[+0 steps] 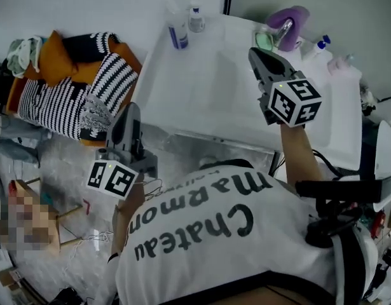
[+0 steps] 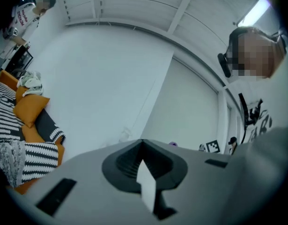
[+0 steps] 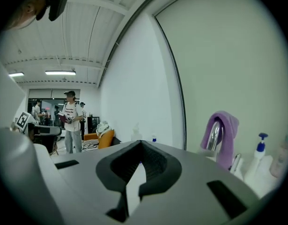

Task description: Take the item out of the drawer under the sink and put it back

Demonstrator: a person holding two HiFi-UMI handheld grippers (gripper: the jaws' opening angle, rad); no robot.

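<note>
Our two grippers are raised near the sink [image 1: 201, 75], both closed on nothing.

At upper right of the head view we hold the right gripper [image 1: 255, 53] above the white basin, pointing towards the faucet [image 1: 283, 30] with the purple cloth [image 1: 290, 16] draped over it; in its own view its jaws meet tip to tip with nothing between them. At lower left our left gripper [image 1: 132, 108] points up beside the sink's front edge, near the striped cushions [image 1: 68, 94], its jaws likewise pressed together and empty. Two bottles [image 1: 177, 33] stand at the sink's upper left corner. We cannot make out the drawer or its item in any view.
</note>
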